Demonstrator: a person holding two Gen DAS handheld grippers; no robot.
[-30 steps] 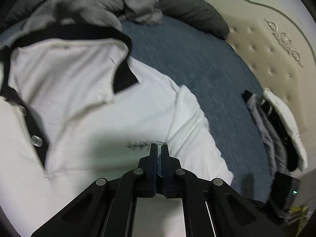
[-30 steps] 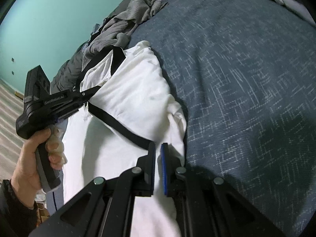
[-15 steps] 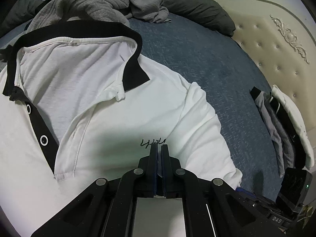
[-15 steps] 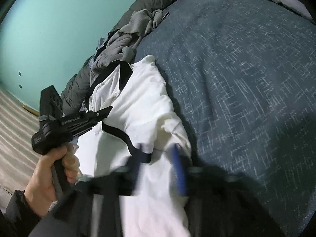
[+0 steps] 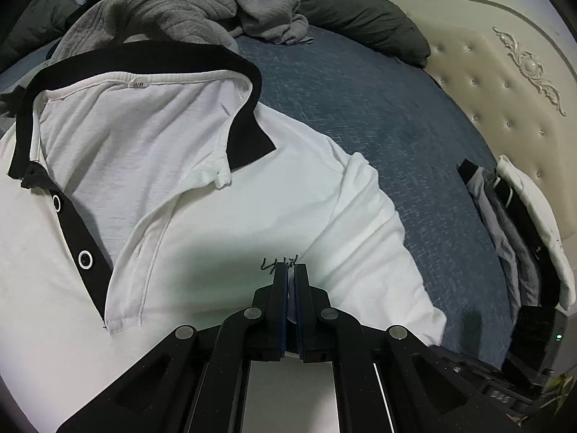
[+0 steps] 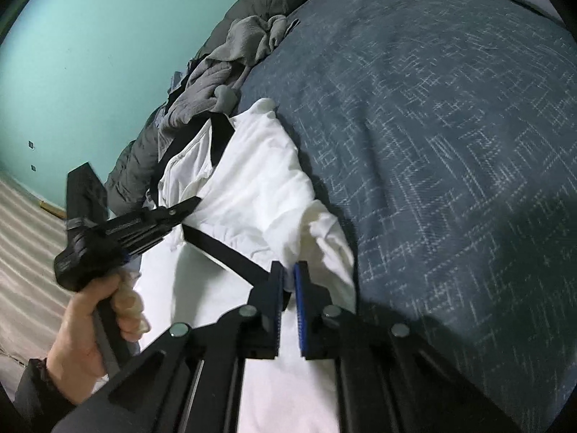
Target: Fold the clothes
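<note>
A white polo shirt (image 5: 252, 198) with a black collar and button placket lies face up on the blue bedspread (image 5: 378, 108). My left gripper (image 5: 290, 270) is shut at the chest, its tips just below a small black logo, apparently pinching the fabric. From the right wrist view, a hand (image 6: 93, 324) holds that left gripper (image 6: 193, 204) against the shirt (image 6: 259, 187), where a black band begins. The band runs down to my right gripper (image 6: 288, 278), whose fingers stand close together with fabric between them.
A crumpled grey garment (image 5: 173, 18) and a dark duvet (image 5: 360, 11) lie beyond the collar. A stack of folded clothes (image 5: 523, 238) sits at the right by the cream tufted headboard (image 5: 505, 83). Bare bedspread (image 6: 450, 144) spreads to the right of the shirt.
The right gripper's fingers were blurred and wider apart half a second ago and now stand close again at the black band. The left gripper stays shut by the logo while the shirt shifts slightly.
</note>
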